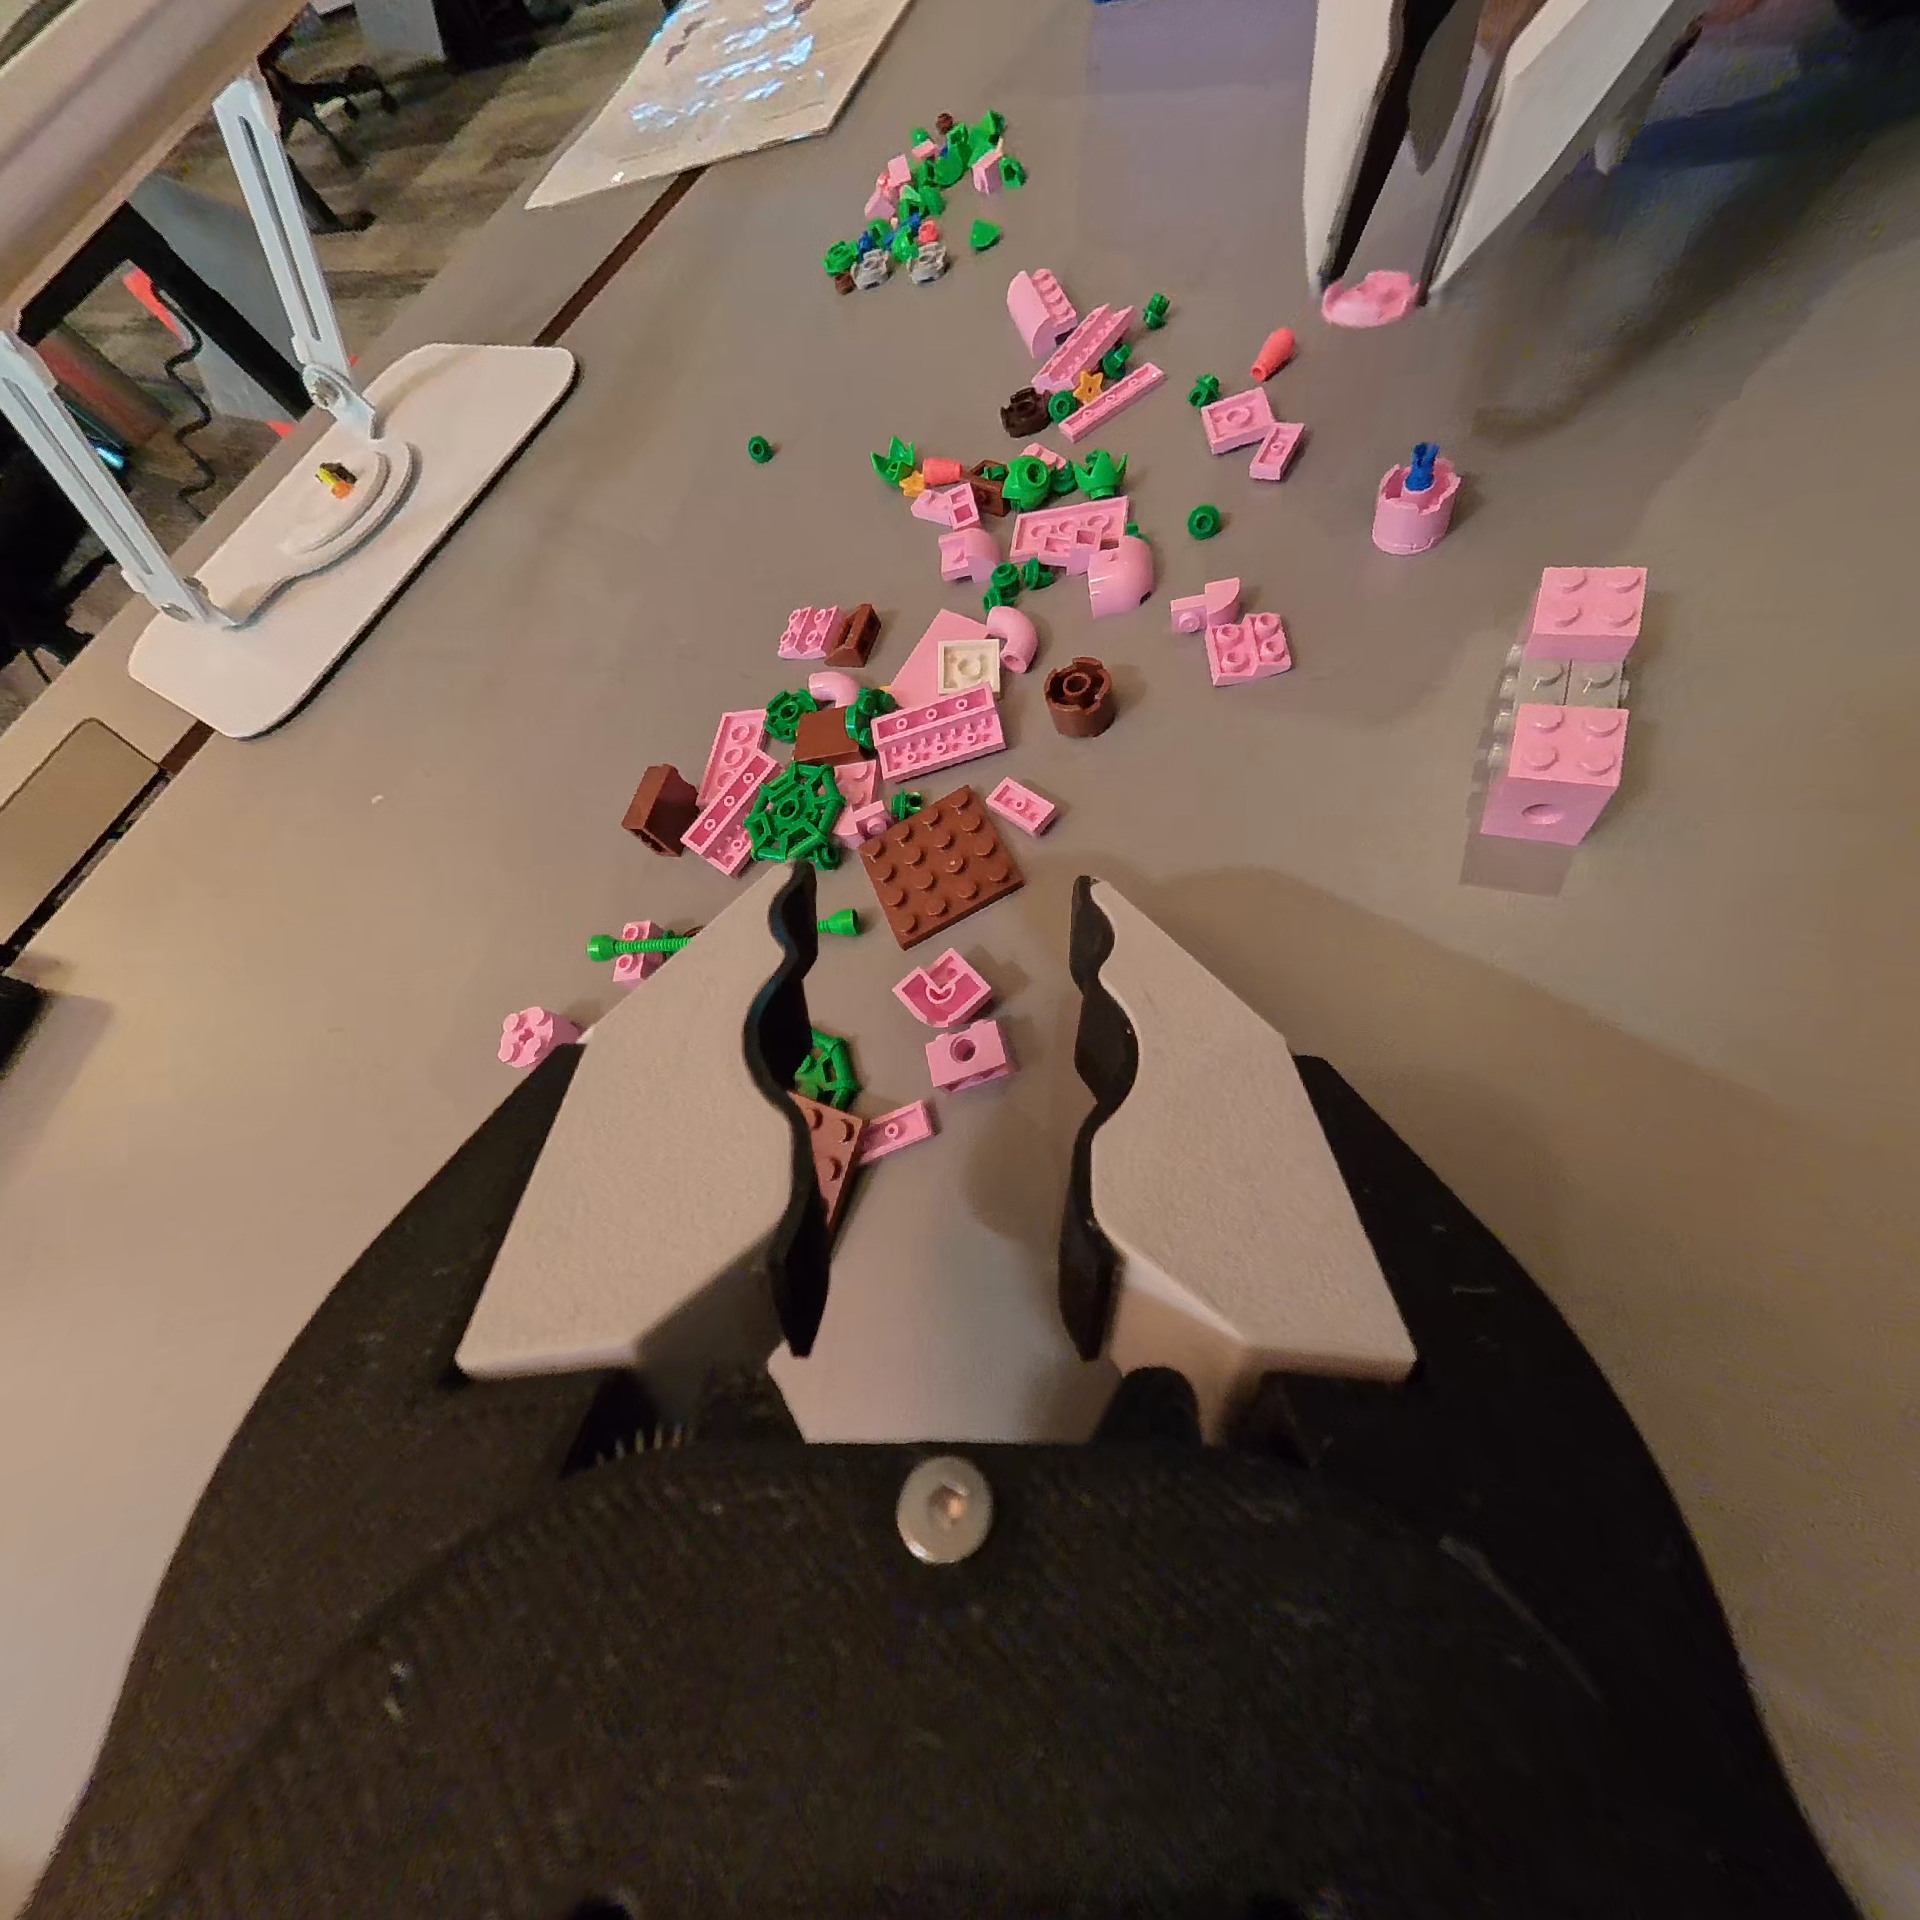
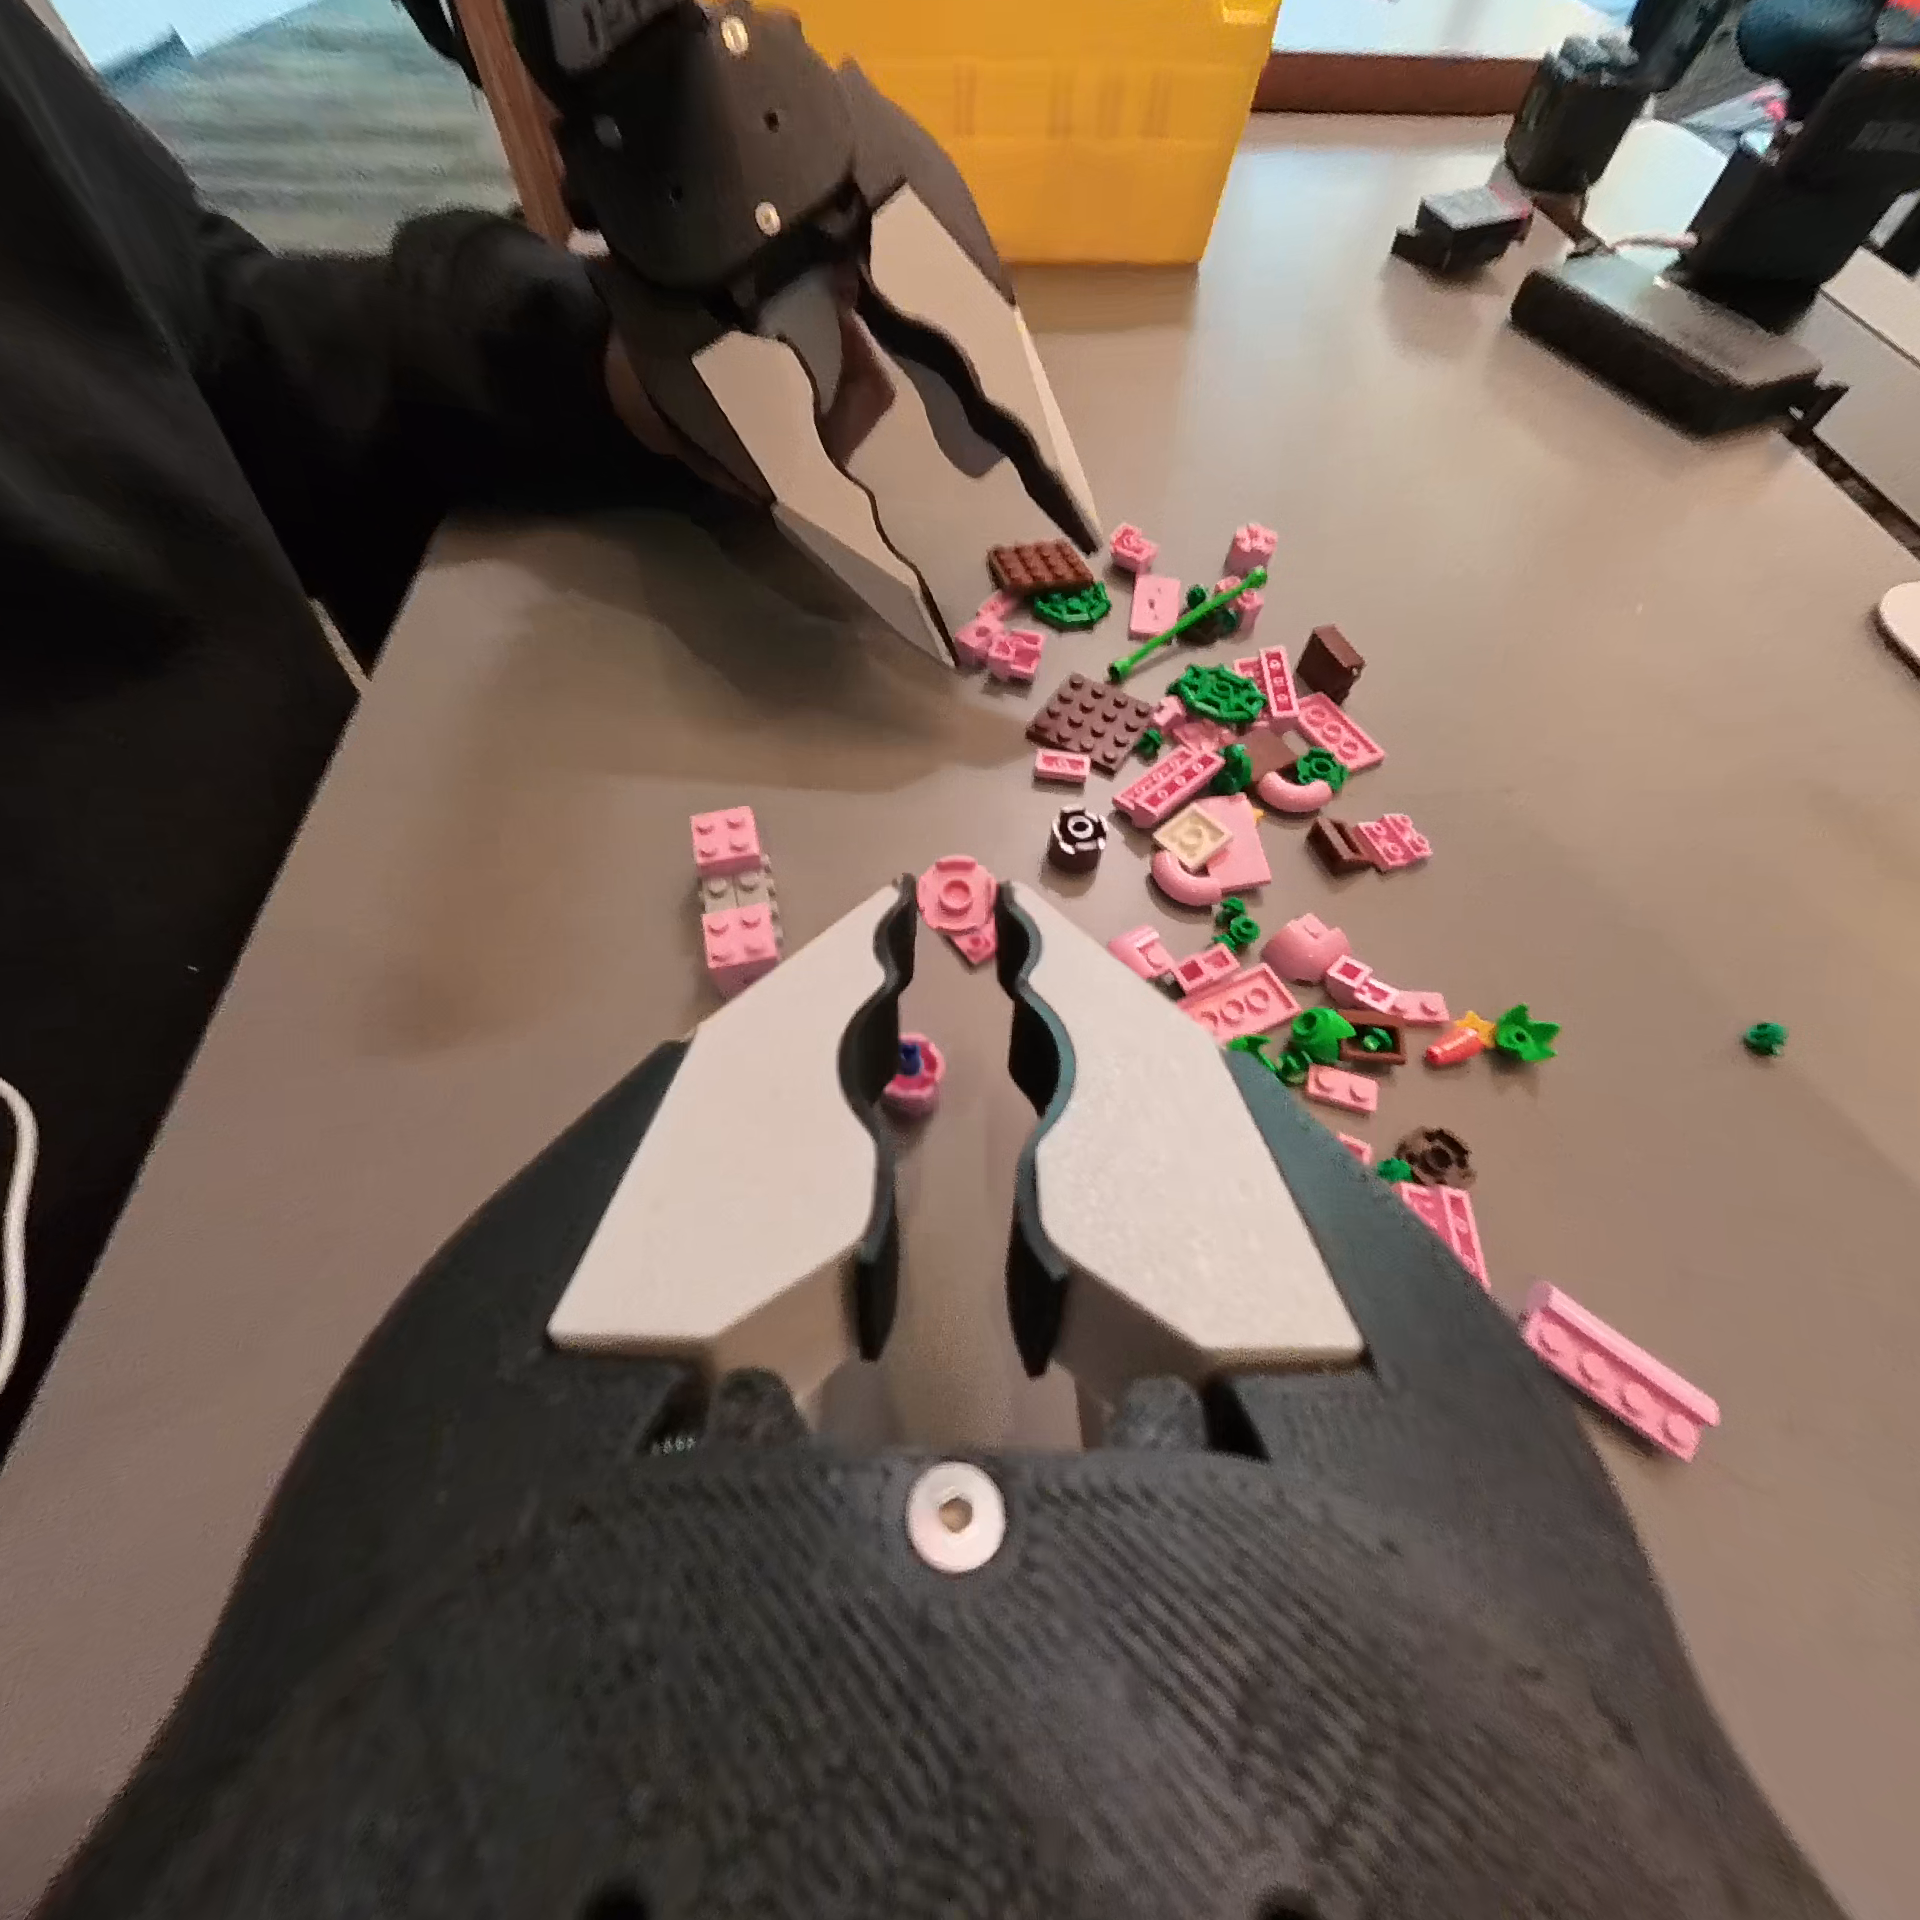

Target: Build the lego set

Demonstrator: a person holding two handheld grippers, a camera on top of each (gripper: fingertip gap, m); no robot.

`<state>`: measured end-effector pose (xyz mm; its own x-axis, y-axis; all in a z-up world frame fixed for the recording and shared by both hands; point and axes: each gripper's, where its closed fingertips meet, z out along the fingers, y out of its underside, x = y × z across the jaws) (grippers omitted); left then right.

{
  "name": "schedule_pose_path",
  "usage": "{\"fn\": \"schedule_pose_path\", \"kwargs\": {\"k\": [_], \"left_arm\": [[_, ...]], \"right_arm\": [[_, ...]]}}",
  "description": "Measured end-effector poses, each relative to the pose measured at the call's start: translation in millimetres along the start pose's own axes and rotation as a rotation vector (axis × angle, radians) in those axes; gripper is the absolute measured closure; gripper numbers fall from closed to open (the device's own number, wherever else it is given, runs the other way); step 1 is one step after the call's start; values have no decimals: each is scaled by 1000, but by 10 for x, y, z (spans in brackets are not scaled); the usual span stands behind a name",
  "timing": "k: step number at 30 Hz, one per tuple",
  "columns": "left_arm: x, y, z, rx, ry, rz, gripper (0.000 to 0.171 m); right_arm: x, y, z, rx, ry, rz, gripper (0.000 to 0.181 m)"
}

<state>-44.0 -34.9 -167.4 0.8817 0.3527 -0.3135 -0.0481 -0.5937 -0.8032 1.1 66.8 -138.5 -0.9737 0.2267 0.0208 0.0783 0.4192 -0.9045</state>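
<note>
Loose pink, green and brown Lego pieces [image 1: 935, 727] lie scattered across the grey table [image 1: 1351, 1039]. My left gripper [image 1: 940, 904] is open and empty, low over the near end of the pile, just short of a brown square plate [image 1: 940, 868]; it also shows in the right wrist view [image 2: 1013, 597]. My right gripper [image 2: 954, 899] is shut on a pink round plate [image 2: 956, 896] and holds it above the table, also seen at the far right of the left wrist view [image 1: 1369, 299]. A pink round piece with a blue top [image 2: 914, 1075] stands below it. A pink-and-grey block assembly [image 2: 732, 899] lies to its left.
A white stand [image 1: 353, 540] and an instruction sheet [image 1: 727, 83] lie left of and beyond the pile. A yellow bin [image 2: 1039, 125] and black devices [image 2: 1662, 343] stand on the far side. A person's black sleeve [image 2: 208, 416] is at the table edge. The tips of one gripper are about 12 centimetres away from the tips of the other.
</note>
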Motion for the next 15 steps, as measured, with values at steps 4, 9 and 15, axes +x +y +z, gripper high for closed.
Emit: {"fn": "schedule_pose_path", "kwargs": {"k": [4,9,15], "left_arm": [[253,-281,-107,165,124,29,127],[713,-665,-243,329,337,-5,131],[865,-710,-249,337,387,12,159]], "right_arm": [[-108,-237,48,131,-97,132,168],[-473,-493,186,222,-511,572,168],[-557,-374,367,164,-714,978,168]]}}
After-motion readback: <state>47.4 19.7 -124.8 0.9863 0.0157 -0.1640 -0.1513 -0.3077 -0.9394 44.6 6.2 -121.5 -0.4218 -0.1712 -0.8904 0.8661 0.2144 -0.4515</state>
